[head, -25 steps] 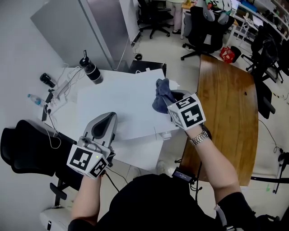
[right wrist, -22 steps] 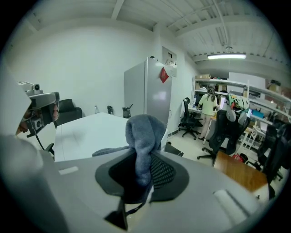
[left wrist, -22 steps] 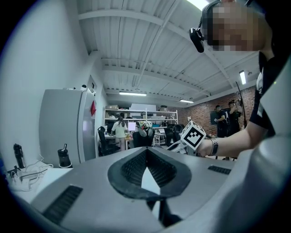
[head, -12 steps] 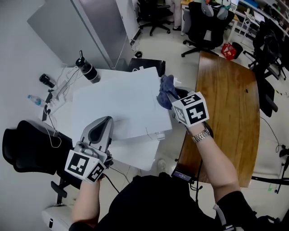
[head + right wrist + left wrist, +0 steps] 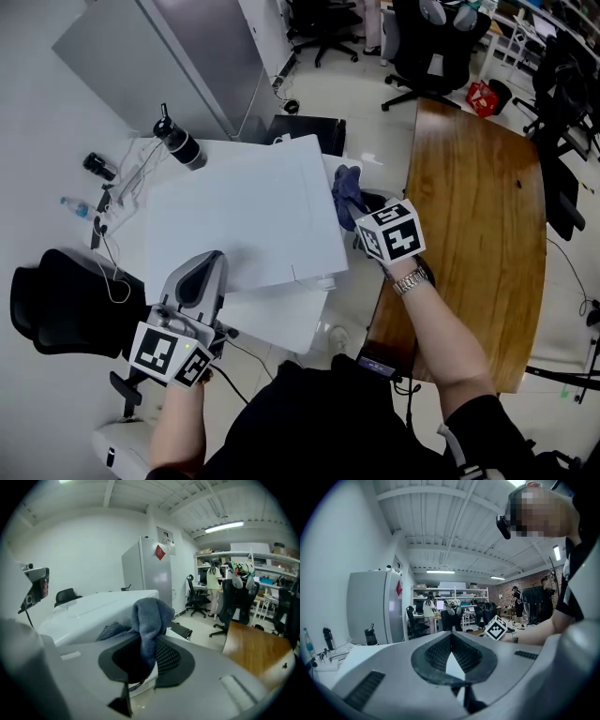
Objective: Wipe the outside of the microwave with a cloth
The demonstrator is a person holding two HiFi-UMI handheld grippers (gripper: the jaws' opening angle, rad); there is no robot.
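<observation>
The white microwave (image 5: 246,214) stands on a white table, seen from above; in the right gripper view its top and side (image 5: 101,605) lie just ahead. A blue-grey cloth (image 5: 347,187) hangs against the microwave's right side, and my right gripper (image 5: 362,206) is shut on it. In the right gripper view the cloth (image 5: 151,615) bulges up from between the pads, with the right gripper (image 5: 143,656) close to the microwave. My left gripper (image 5: 210,264) is shut on nothing at the microwave's near left edge. The left gripper (image 5: 451,641) points level over the top.
A black bottle (image 5: 178,142), a small water bottle (image 5: 75,206) and cables lie on the table behind the microwave. A wooden table (image 5: 478,206) runs along the right. A black chair (image 5: 61,305) stands at the left, a grey cabinet (image 5: 169,52) behind, and office chairs further off.
My right gripper has slid with the cloth from the microwave's top right corner down along its right side. My left gripper has drifted slightly down and nearer in the picture.
</observation>
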